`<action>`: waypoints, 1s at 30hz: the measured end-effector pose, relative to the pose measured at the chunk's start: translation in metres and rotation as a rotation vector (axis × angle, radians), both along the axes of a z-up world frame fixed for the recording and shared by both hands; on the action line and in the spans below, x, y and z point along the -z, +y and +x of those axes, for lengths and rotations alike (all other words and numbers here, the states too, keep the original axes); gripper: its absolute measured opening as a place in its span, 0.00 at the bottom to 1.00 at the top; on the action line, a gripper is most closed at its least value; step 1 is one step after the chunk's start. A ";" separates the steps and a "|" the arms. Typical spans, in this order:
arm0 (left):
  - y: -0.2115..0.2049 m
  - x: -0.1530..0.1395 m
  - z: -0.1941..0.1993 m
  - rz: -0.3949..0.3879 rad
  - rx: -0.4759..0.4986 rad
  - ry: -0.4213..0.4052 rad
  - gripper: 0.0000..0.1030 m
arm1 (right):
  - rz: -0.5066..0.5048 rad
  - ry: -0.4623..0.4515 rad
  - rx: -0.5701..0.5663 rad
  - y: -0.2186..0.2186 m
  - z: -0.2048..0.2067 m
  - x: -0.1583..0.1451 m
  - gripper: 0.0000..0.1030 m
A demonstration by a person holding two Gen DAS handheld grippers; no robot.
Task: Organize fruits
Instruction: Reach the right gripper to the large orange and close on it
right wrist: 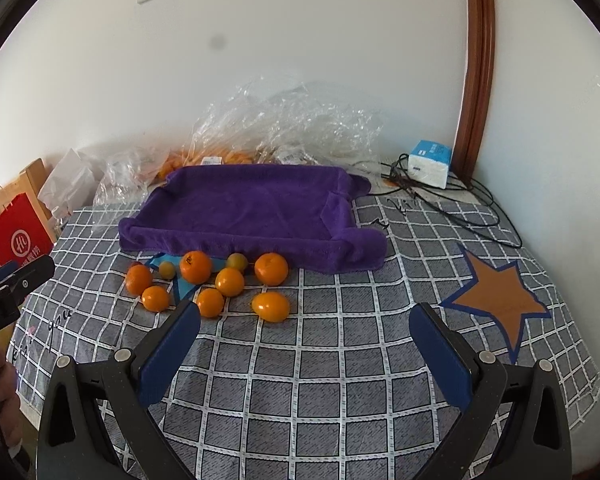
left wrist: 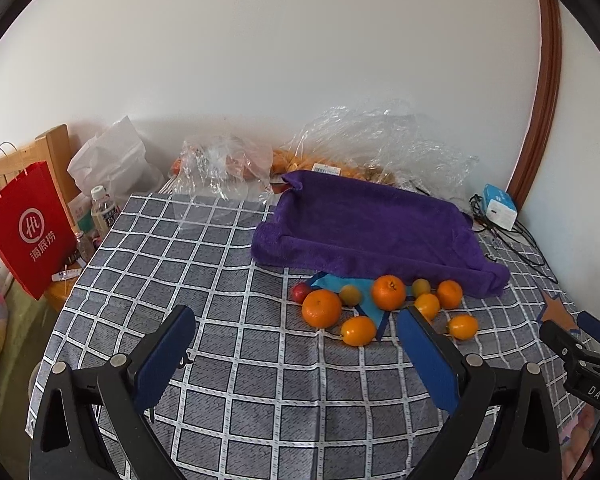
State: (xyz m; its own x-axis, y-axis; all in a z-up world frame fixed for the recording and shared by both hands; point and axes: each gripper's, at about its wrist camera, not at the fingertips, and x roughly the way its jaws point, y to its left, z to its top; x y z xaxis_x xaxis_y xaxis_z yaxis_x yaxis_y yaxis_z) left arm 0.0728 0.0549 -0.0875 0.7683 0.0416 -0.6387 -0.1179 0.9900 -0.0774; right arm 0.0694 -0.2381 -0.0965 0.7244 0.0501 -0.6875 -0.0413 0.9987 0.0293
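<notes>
A cluster of small oranges (right wrist: 196,267) and plums (right wrist: 167,269) lies on the checked desk (right wrist: 340,360), touching the near edge of a purple cloth tray (right wrist: 240,204). Round, firm but bruisable, no long axis; each is best pinched across its widest part. Left gripper (left wrist: 296,322) and right gripper (right wrist: 304,316) hover, jaws wide apart, nothing held.

Bare tablecloth (right wrist: 300,360) before fruit cluster (right wrist: 220,280), purple towel tray (right wrist: 240,208) behind
</notes>
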 end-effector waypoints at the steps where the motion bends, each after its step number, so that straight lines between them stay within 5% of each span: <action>1: 0.004 0.006 0.004 0.003 -0.013 0.014 0.97 | -0.001 0.007 0.001 0.001 0.004 0.006 0.93; 5: 0.020 0.026 0.019 -0.036 -0.022 0.079 0.82 | 0.024 0.059 -0.008 0.004 0.023 0.032 0.91; 9: 0.028 0.042 0.027 -0.041 -0.009 0.096 0.82 | -0.018 0.067 -0.024 0.013 0.035 0.056 0.84; 13: 0.030 0.057 0.036 -0.065 0.031 0.146 0.82 | 0.019 0.117 -0.079 0.019 0.051 0.075 0.66; 17: 0.027 0.063 0.039 -0.052 0.042 0.146 0.80 | 0.004 0.141 -0.093 0.024 0.066 0.090 0.63; 30: 0.011 0.078 0.065 -0.106 0.079 0.144 0.80 | -0.016 0.178 -0.137 0.032 0.086 0.105 0.32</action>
